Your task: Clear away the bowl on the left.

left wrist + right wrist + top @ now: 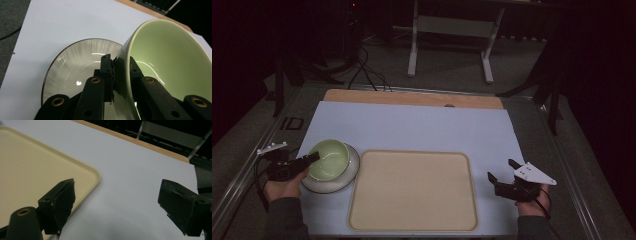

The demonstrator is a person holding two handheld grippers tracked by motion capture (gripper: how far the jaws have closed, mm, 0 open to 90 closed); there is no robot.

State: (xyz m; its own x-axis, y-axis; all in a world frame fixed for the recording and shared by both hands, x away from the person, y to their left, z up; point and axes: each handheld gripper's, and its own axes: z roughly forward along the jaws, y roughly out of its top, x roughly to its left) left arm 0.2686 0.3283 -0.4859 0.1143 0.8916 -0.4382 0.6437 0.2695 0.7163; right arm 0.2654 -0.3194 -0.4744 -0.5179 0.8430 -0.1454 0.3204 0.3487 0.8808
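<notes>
Glossy green bowl [172, 60] on streaked plate [75, 67]

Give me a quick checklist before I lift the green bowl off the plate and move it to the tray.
1. Left gripper shut on the green bowl's wall, one jaw inside, one outside: ok.
2. Grip firm enough to lift: cannot tell.
3. Bowl empty: ok.
4. Plate free to stay behind: cannot tell.
5. Tray bare for landing: ok.
6. Right gripper open, off the tray's right side, out of the path: ok.
</notes>
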